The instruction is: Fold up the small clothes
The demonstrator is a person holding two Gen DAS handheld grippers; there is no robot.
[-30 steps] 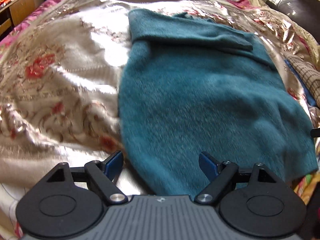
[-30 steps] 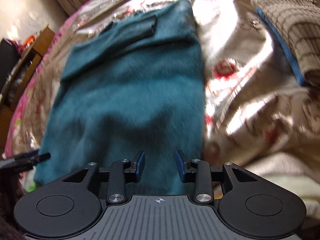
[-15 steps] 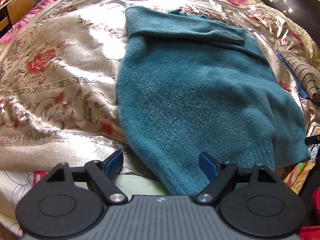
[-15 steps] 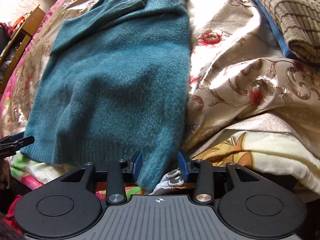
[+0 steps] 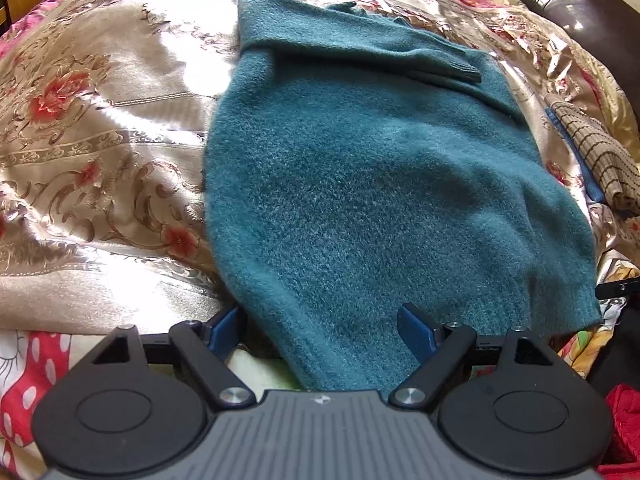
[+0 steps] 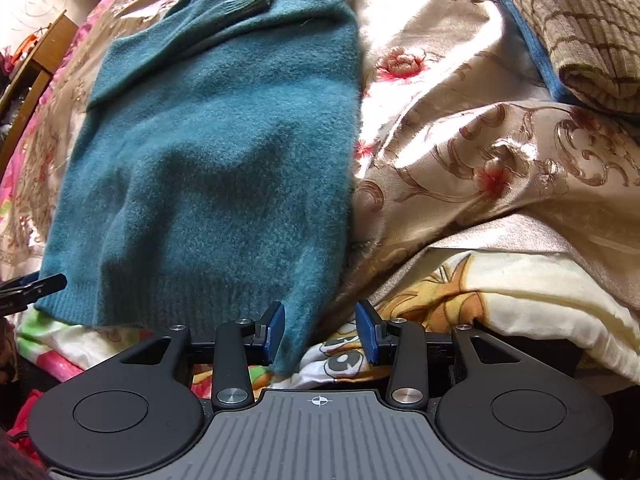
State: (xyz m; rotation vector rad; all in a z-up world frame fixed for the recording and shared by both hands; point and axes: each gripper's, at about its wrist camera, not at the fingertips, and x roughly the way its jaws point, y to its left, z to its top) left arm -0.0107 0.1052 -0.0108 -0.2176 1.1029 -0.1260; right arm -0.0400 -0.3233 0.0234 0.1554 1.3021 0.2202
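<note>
— Left gripper (image 5: 322,326)?
— Spread wide, gripping nothing. Straddles the near left hem corner of the teal sweater (image 5: 360,184); knit lies between the blue pads (image 5: 414,334) without being pinched.

— Right gripper (image 6: 320,332)?
— Released too, jaws parted. Sits at the sweater's near right hem corner (image 6: 296,340); left pad close against the knit, right pad clear of it, over a cartoon-print sheet (image 6: 460,296).

— Where is the sweater?
— Laid flat on the gold floral bedspread (image 5: 100,152), hem hanging over the bedspread's near edge toward both tools, collar at the far end. One sleeve (image 5: 368,48) folded across the chest.

— Anything else beside the sweater?
— Folded brown checked cloth (image 6: 580,28) well to its right, on the bedspread. Wooden furniture (image 6: 32,80) past its left side.
</note>
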